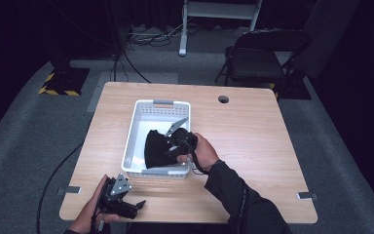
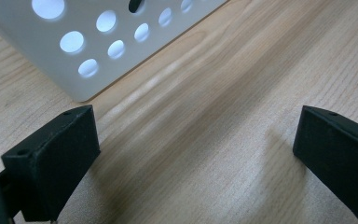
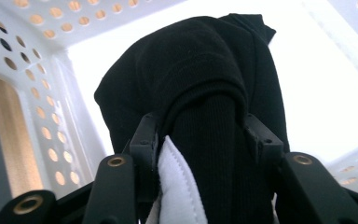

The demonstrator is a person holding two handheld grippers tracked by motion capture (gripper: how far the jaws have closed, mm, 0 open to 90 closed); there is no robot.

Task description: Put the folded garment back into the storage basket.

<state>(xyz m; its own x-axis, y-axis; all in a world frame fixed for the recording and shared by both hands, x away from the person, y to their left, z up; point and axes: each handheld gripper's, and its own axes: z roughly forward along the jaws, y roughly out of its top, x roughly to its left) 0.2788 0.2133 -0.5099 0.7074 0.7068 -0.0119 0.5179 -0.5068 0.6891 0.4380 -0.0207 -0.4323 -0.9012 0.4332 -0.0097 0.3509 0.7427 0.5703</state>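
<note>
A white perforated basket (image 1: 131,131) stands on the wooden table (image 1: 253,141). Inside it lies a bunched black garment (image 1: 155,146). My right gripper (image 1: 169,148) reaches into the basket from the right and is shut on that cloth. In the right gripper view, the black garment (image 3: 200,70) bulges up between the jaws of the right gripper (image 3: 205,135), with a strip of white fabric (image 3: 177,186) beside it and the basket wall (image 3: 37,56) behind. My left gripper (image 1: 135,207) rests near the table's front left edge. The left gripper (image 2: 196,130) is open over bare wood, near a basket corner (image 2: 51,60).
A dark folding chair (image 1: 263,56) stands beyond the table's far right side. A round cable hole (image 1: 223,99) sits near the far edge. Cables lie on the floor at the back, and one trails down at the left. Bare wood spreads to the right of the basket.
</note>
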